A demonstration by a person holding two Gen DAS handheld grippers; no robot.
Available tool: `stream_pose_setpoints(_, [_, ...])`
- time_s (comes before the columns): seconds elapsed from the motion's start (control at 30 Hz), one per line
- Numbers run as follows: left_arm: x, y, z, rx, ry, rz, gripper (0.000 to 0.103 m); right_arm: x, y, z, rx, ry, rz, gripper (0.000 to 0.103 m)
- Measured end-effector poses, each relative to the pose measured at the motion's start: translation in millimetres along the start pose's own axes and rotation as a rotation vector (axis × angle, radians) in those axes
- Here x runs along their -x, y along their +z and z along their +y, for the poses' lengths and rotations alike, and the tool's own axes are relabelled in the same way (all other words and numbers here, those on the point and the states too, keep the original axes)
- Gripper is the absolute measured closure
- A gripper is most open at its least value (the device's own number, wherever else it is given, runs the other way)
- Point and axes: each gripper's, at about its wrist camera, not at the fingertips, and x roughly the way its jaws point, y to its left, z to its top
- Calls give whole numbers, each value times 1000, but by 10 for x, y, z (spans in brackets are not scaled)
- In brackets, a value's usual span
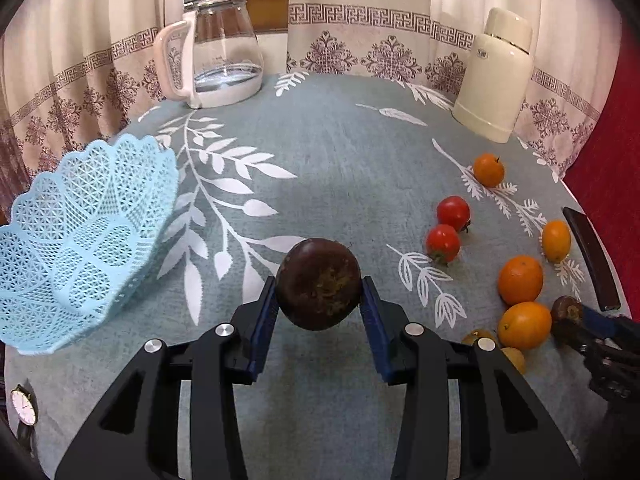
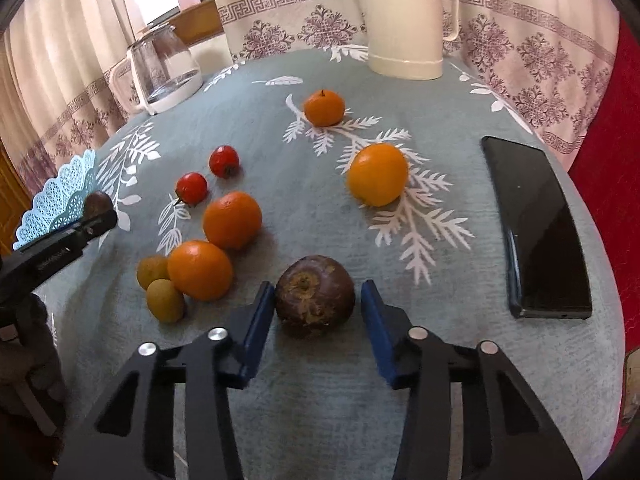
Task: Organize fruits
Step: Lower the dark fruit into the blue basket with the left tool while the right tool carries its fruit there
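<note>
**Two dark fruits at the hand-held grippers**

The left hand-held gripper [image 1: 319, 304] is clamped on a round dark fruit [image 1: 319, 284], held above the bench [image 1: 320, 152]; no long axis shows. The blue lattice basket [image 1: 80, 236] sits to its left, with open cloth between.

The right hand-held gripper [image 2: 318, 304] is spread around a second dark fruit [image 2: 315, 296] resting on the bench, stem scar facing the camera; small gaps show at both pads. Oranges [image 2: 200, 270] lie just left of it, a black phone [image 2: 536, 224] well to its right. Patterned curtains [image 2: 520, 40] hang behind the bench.
</note>
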Motion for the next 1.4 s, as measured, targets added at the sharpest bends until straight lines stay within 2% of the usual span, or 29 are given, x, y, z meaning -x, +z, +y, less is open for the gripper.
stream_pose_setpoints(0.03, [35,9,14,1,3,-8,60,1,-3,12,5,1,0,63])
stream_pose_setpoints(0.33, [232,64,171,33,7,-52,61,65,-41,36,-11,-29,-15,63])
stream_pose_setpoints(0.6, [381,111,430,77,41,-97,61,170,-11,66,-26,-28,-38,63])
stream_pose_setpoints(0.83, [505,166,803,147,102,-136,61,197,-3,172,-16,-20,-41,63])
stream_pose_setpoints(1.1, [507,141,1248,210,232,-148,60,201,7,270,-13,-18,-36,63])
stream_pose_setpoints(1.17, [509,122,1357,229,270,-153,56,215,16,303,-9,-18,-39,63])
stream_pose_setpoints(1.23, [528,106,1448,245,280,-159,36,231,32,336,-7,-16,-43,63])
stream_pose_setpoints(1.4, [639,75,1604,266,320,-191,24,265,90,467,8,0,-58,63])
